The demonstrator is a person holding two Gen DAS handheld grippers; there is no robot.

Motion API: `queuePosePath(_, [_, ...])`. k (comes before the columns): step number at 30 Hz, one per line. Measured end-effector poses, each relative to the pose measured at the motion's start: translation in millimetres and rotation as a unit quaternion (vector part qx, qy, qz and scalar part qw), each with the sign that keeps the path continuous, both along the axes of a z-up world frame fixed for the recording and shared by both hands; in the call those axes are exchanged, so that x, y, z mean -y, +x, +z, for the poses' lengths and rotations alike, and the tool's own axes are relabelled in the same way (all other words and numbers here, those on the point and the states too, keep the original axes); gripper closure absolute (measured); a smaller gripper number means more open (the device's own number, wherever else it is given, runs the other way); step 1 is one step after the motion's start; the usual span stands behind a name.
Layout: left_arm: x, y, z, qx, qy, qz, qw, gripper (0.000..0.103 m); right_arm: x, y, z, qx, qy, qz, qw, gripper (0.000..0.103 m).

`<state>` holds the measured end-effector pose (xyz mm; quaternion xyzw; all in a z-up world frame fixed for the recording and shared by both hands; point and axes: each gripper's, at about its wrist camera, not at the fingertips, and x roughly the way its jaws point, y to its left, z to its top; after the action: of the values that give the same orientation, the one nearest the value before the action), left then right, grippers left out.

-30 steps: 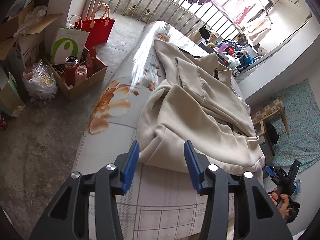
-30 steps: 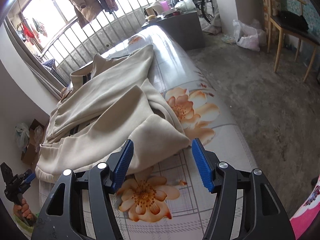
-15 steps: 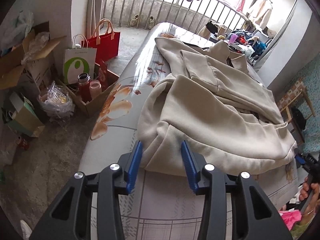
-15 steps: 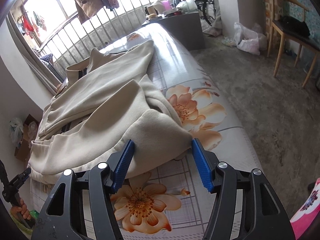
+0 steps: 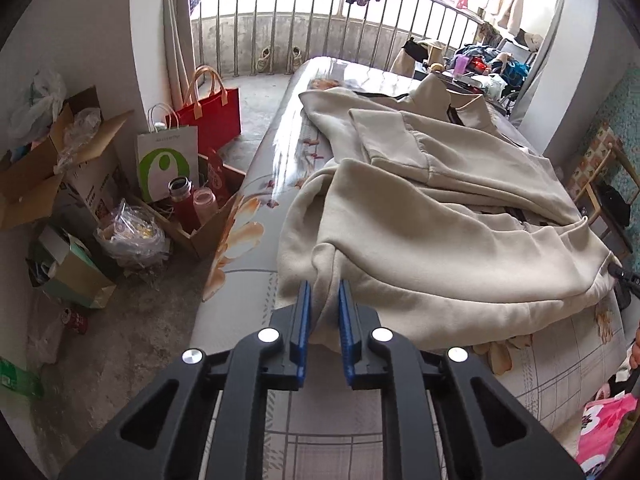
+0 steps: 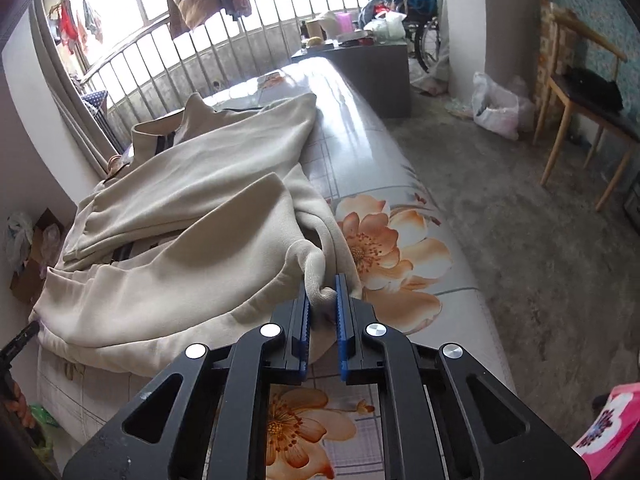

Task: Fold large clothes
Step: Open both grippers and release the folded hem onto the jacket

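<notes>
A large beige hooded sweatshirt (image 5: 440,216) lies crumpled on a bed with a flower-print cover (image 5: 248,216). In the left wrist view my left gripper (image 5: 324,292) is closing, its blue pads pinching the near left corner of the hem. In the right wrist view the same sweatshirt (image 6: 192,216) spreads to the left, and my right gripper (image 6: 322,288) is closing on the bunched near right corner of its hem. Both corners sit squeezed between the pads. The bed cover (image 6: 384,248) shows bare to the right of the cloth.
Left of the bed on the floor stand cardboard boxes (image 5: 48,168), a red bag (image 5: 216,116), a white paper bag (image 5: 168,160) and bottles (image 5: 184,204). A wooden chair (image 6: 580,112) and a plastic bag (image 6: 496,108) stand right of the bed. A railing (image 5: 320,40) runs behind.
Both grippers went from wide open around the hem to closed on its two near corners. The cloth now bunches up between the pads, and the left view has rolled more upright.
</notes>
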<state>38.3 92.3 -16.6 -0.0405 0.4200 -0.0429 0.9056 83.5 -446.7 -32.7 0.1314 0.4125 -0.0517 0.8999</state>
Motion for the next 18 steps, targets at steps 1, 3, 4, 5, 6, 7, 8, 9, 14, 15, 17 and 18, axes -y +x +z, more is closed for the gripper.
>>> queuePosePath(1, [-1.4,-5.2,5.6,0.007,-0.007,-0.007,0.9999,0.092,-0.6,-4.1,7.1,0.004,-0.006,0.002,1.000,0.095])
queuePosePath(3, [-7.6,-15.3,17.1,0.007,-0.025,-0.020,0.9995,0.093,-1.3,-14.2,21.1,0.017,-0.011,0.013,1.000,0.096])
queuePosePath(4, [-11.0,-20.1,22.2,0.005,-0.035,-0.025,0.9990,0.093,-1.9,-20.1,28.4,0.023,-0.015,0.017,0.999,0.096])
queuePosePath(5, [-13.2,-24.8,27.1,0.002,-0.044,-0.032,0.9985,0.093,-2.1,-26.6,34.6,0.027,-0.018,0.019,0.999,0.096])
queuePosePath(6, [-14.9,-30.4,31.4,-0.002,-0.047,-0.039,0.9981,0.093,-1.1,-33.2,39.1,0.028,-0.019,0.022,0.999,0.096])
queuePosePath(7, [-16.6,-36.3,34.7,-0.009,-0.051,-0.045,0.9977,0.093,0.1,-40.1,42.4,0.028,-0.016,0.026,0.999,0.096])
queuePosePath(8, [-18.3,-40.9,36.8,-0.016,-0.056,-0.050,0.9971,0.093,1.4,-47.1,43.4,0.024,-0.010,0.027,0.999,0.096])
queuePosePath(9, [-20.5,-47.6,37.0,-0.025,-0.061,-0.051,0.9965,0.093,2.1,-52.8,42.5,0.018,-0.006,0.027,0.999,0.096])
queuePosePath(14, [-33.5,-60.5,6.2,-0.090,-0.055,-0.033,0.9939,0.087,9.5,-63.7,5.6,-0.051,-0.013,0.015,0.998,0.086])
queuePosePath(15, [-36.7,-60.7,0.0,-0.102,-0.055,-0.026,0.9929,0.086,12.9,-64.5,-1.7,-0.065,-0.023,0.001,0.998,0.083])
queuePosePath(17, [-44.6,-63.4,1.6,-0.098,-0.080,-0.025,0.9917,0.085,20.8,-70.2,-1.5,-0.062,-0.018,-0.019,0.998,0.072])
queuePosePath(18, [-47.4,-64.6,7.7,-0.087,-0.086,-0.027,0.9921,0.085,23.8,-73.1,4.6,-0.051,-0.019,-0.031,0.998,0.065])
